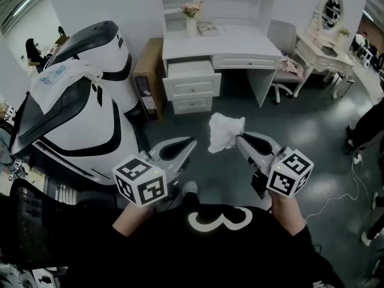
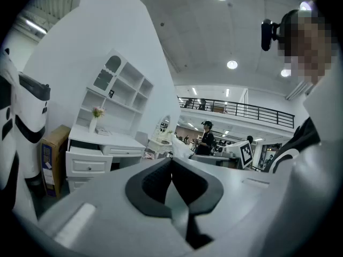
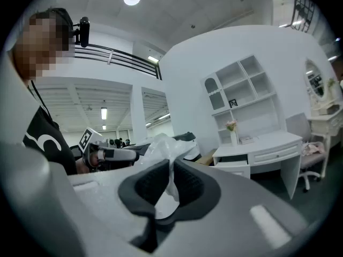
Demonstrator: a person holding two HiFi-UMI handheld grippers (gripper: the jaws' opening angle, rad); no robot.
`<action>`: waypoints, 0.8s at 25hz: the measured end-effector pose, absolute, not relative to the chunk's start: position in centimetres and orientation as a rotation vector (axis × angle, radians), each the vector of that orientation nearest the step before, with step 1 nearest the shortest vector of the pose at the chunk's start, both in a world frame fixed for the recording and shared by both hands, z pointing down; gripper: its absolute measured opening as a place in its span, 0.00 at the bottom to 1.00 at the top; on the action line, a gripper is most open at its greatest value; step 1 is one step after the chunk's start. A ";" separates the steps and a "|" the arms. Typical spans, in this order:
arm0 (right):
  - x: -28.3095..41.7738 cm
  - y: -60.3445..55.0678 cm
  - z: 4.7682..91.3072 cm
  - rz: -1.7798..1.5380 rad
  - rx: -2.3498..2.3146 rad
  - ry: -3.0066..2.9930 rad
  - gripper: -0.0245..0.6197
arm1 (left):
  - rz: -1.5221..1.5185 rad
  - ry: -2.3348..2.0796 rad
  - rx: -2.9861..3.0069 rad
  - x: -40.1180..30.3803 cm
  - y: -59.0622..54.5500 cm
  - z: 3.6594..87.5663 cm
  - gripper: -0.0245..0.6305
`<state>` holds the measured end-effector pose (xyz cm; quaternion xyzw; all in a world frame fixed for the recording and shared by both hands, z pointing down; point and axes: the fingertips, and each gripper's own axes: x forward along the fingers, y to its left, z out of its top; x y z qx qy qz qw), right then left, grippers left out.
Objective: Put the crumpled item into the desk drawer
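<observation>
Head view, looking steeply down over a dark floor (image 1: pixel 240 104). The right hand-held gripper (image 1: pixel 239 139) has its jaws closed narrowly on a crumpled white plastic bag (image 1: pixel 225 131), which is pinched by one edge and stands up above the jaw tips, clear of the floor and well short of the desk. In the right gripper view the thin film passes between the two dark pads (image 3: pixel 187 183) and bunches beyond them. The left hand-held gripper (image 1: pixel 191 143) lies just left of the bag without touching it; the left gripper view shows its jaws brought together with nothing between them. Each tool carries a marker cube (image 1: pixel 141 182) at its near end. At the far side stands a white desk (image 1: pixel 252 59) with a shelf unit above; the top drawer (image 1: pixel 191 69) of its left-hand stack is pulled out. A vase of flowers (image 1: pixel 192 17) and a book (image 1: pixel 209 29) rest on the tabletop. A cardboard box (image 1: pixel 147 77) stands against the desk's left side, a large white-and-black machine (image 1: pixel 84 113) fills the left, and a chair (image 1: pixel 285 65) and a mirrored dressing table (image 1: pixel 327 35) stand at the far right.
</observation>
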<state>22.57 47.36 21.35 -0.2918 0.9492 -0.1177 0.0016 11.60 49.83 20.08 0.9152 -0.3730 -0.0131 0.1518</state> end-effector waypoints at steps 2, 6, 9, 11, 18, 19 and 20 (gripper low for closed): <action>23.0 47.2 21.4 -0.358 -0.927 2.976 0.08 | -0.034 -1.068 2.632 11.8 49.7 20.2 0.05; 24.0 47.1 21.1 -0.380 -0.918 2.952 0.08 | -0.021 -1.065 2.639 12.7 49.6 20.2 0.05; 24.2 46.9 21.3 -0.384 -0.910 2.934 0.08 | -0.016 -1.064 2.642 12.6 49.1 20.5 0.05; 24.8 46.6 21.5 -0.385 -0.915 2.927 0.08 | -0.013 -1.068 2.637 12.8 48.6 20.7 0.05; 25.0 44.0 22.7 -0.404 -0.938 2.915 0.08 | 0.004 -1.079 2.632 12.9 46.2 21.7 0.05; 24.9 43.5 23.0 -0.409 -0.939 2.913 0.08 | 0.005 -1.083 2.630 12.7 45.7 21.9 0.05; 24.7 43.0 23.3 -0.413 -0.936 2.914 0.08 | 0.005 -1.089 2.627 12.6 45.3 22.1 0.05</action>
